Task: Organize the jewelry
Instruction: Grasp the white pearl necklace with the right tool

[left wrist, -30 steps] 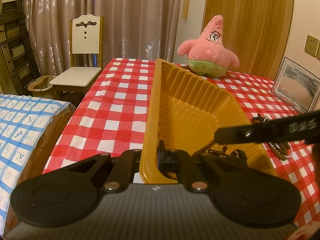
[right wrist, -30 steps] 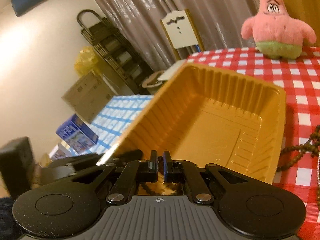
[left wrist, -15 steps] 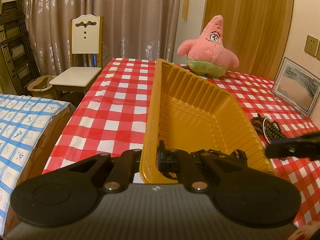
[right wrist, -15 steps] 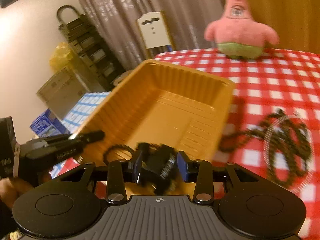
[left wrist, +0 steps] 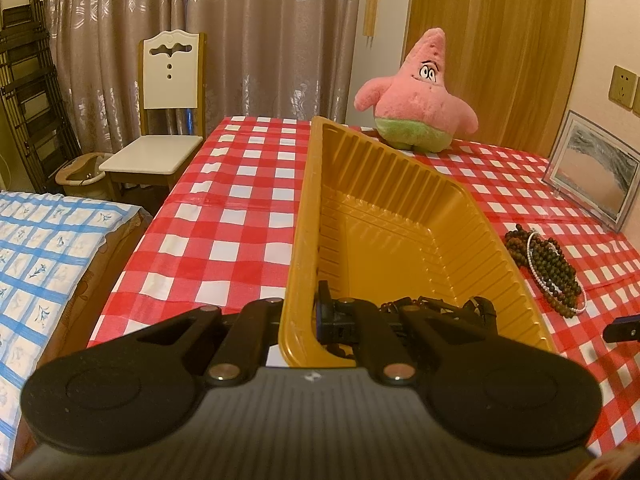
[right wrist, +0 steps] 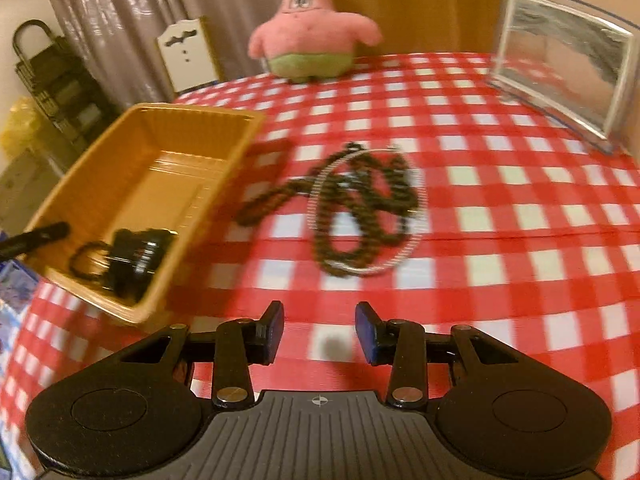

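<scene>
Two grippers: left gripper (left wrist: 304, 320) is pinching ribbed yellow plastic tray (left wrist: 400, 216) wall; right gripper (right wrist: 320, 330) is hovering spread beside it, near beaded necklaces (right wrist: 360, 208).

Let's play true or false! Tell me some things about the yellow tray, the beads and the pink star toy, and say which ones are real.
1. The left gripper is pinching the wall of the yellow tray. True.
2. The right gripper is holding the bead necklaces. False: it is open and holds nothing, and the necklaces lie on the checked tablecloth.
3. The yellow tray has nothing in it. False: a dark piece of jewelry lies at one end.
4. The pink star toy sits on the table beyond the tray. True.
5. The bead necklaces are inside the tray. False: they lie beside it.
</scene>
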